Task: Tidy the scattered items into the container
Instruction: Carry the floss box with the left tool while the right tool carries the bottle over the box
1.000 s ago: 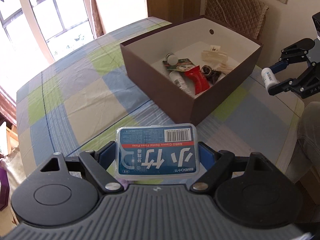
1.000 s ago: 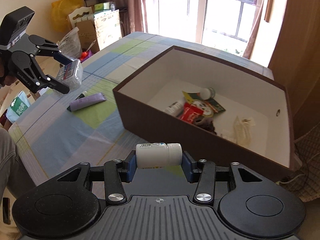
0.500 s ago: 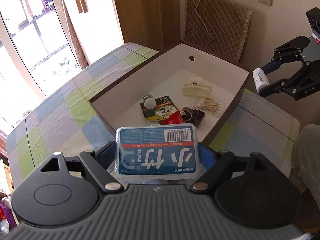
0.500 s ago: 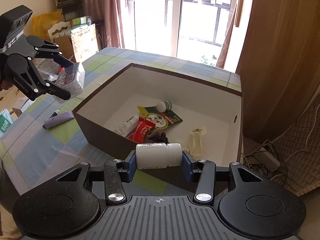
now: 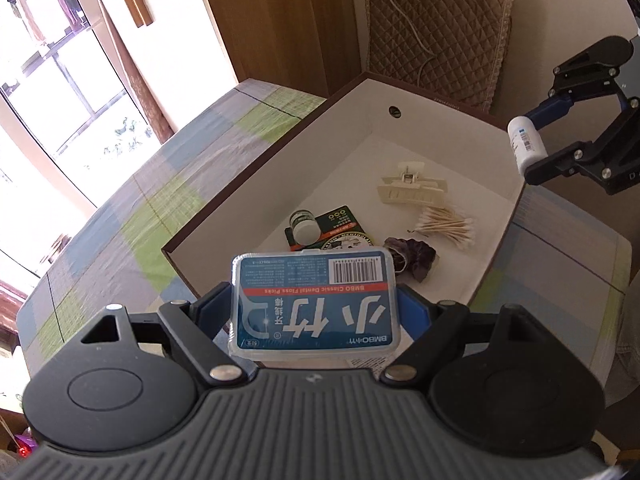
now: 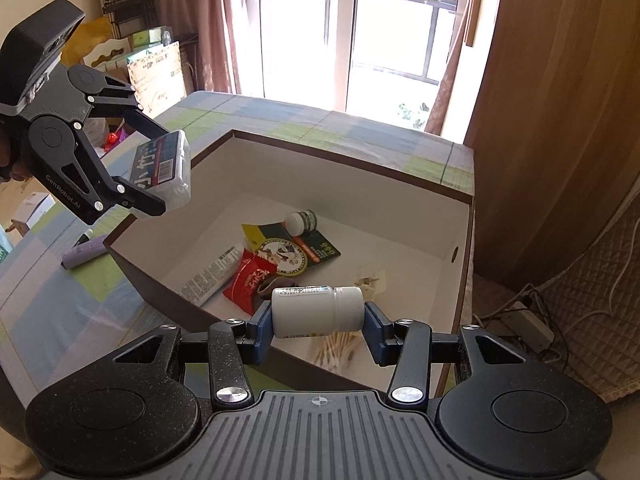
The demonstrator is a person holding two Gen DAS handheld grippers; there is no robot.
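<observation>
Left tongs (image 5: 316,312) pinch a floss box (image 5: 314,304), a flat clear-plastic case with rounded corners, a blue label, a red stripe, white characters and a barcode; it is held flat between the blue pads, label up. Seen from the right wrist, the same tongs (image 6: 160,172) carry the floss box (image 6: 164,168) in the air above the near left corner of the box (image 6: 352,152). Right tongs (image 6: 318,322) pinch a bottle (image 6: 318,312), a white cylinder with a ribbed white cap and a small printed label, lying crosswise between the pads, cap to the right. From the left wrist, the right tongs (image 5: 536,140) hold the bottle (image 5: 526,144) just above the far right rim of the box (image 5: 432,100).

The box is brown outside, white inside, open-topped, with a round hole in one end wall. Ahead of and below the right tongs lie a small jar (image 6: 302,220), a green card (image 6: 296,248), a red sachet (image 6: 250,280), a white tube (image 6: 216,272), cotton swabs (image 6: 336,350) and a dark scrunchie (image 5: 412,256); a cream hair clip (image 5: 412,190) lies beyond the swabs in the left view. Outside the box, under the left tongs, a lilac tube (image 6: 84,254) rests on the checked tabletop (image 6: 60,320).
</observation>
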